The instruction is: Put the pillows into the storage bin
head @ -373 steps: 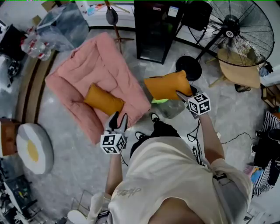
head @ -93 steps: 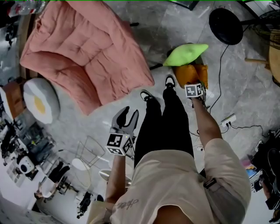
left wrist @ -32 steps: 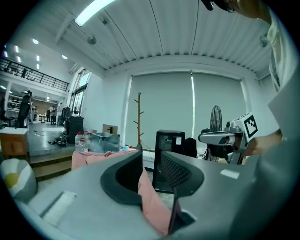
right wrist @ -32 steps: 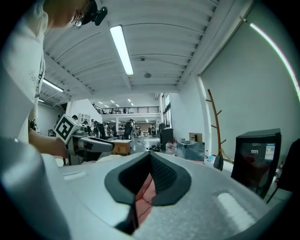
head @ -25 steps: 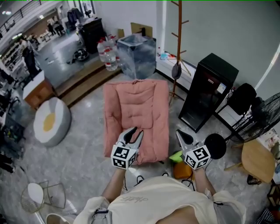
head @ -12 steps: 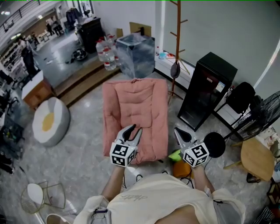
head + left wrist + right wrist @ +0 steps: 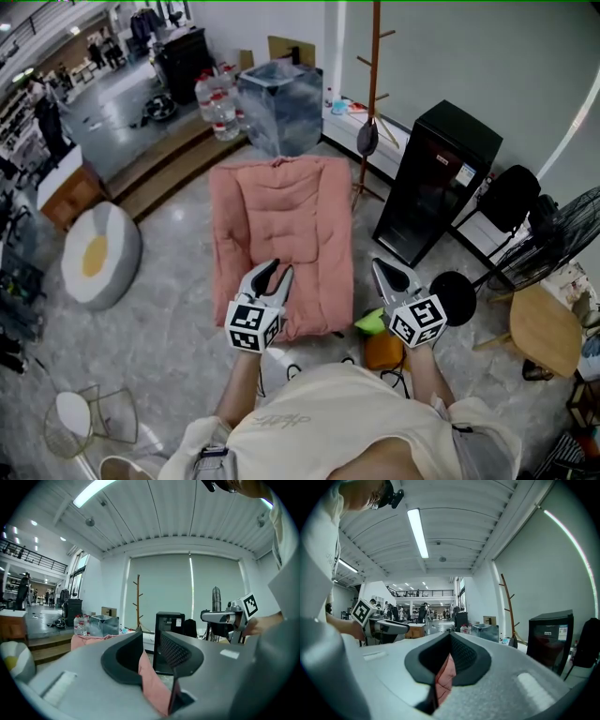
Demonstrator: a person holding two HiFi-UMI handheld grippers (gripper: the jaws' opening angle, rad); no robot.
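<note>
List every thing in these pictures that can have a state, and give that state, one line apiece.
Left tool: open, nothing between its jaws.
Right tool: shut, empty.
Pink cushion: spread out flat, no pillow showing on it.
Orange pillow: off the cushion, partly hidden.
Green pillow: off the cushion, against the orange one.
Black cabinet: upright, door shut.

The head view looks steeply down from above the person (image 7: 356, 427), whose shoulders fill its lower edge. Each gripper view sits close behind its own jaws and faces level across the room. All three share the pink mat (image 7: 281, 225), coat stand (image 7: 372, 84) and black cabinet (image 7: 436, 178). The right gripper (image 7: 206, 616) shows at mid-right in the left gripper view. The left gripper (image 7: 404, 627) shows at mid-left in the right gripper view.
</note>
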